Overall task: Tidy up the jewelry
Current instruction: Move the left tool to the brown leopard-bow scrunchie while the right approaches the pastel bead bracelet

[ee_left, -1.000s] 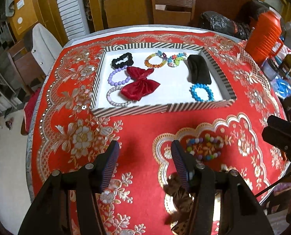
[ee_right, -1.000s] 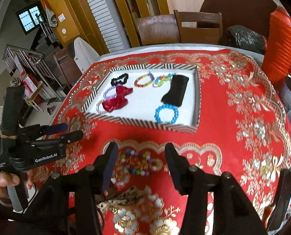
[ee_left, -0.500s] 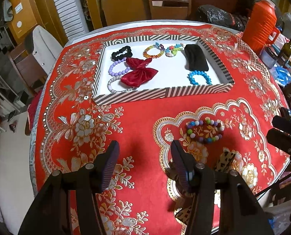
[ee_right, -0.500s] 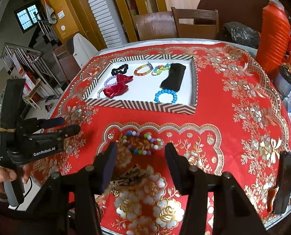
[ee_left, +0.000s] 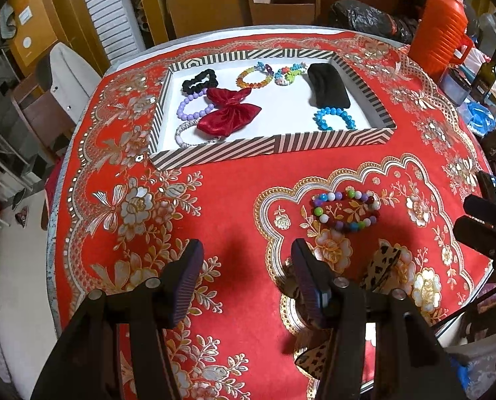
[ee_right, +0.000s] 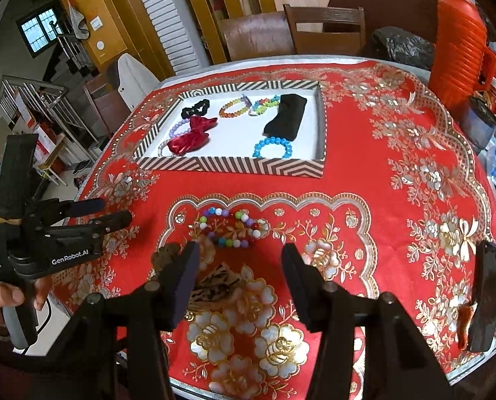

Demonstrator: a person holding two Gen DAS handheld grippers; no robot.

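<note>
A striped tray (ee_left: 274, 145) (ee_right: 234, 166) with a white floor holds a red bow (ee_left: 227, 116), several bead bracelets, a black scrunchie and a black pouch (ee_left: 328, 86). A multicoloured bead bracelet (ee_left: 346, 210) (ee_right: 231, 228) lies on the red cloth in front of the tray. A leopard-print hair piece (ee_left: 379, 266) (ee_right: 217, 281) lies nearer the front edge. My left gripper (ee_left: 246, 266) is open and empty above the cloth, left of the bracelet. My right gripper (ee_right: 239, 266) is open and empty, above the leopard piece.
An orange ribbed jug (ee_left: 439, 30) (ee_right: 458, 53), bottles and containers stand at the right edge of the round table (ee_right: 414, 166). Wooden chairs (ee_right: 324, 30) stand behind it. The table's front edge is close under both grippers.
Both grippers have drawn back and up from the tray toward the table's front edge. More of the cloth, the bracelet and the leopard piece now show. Both stay open.
</note>
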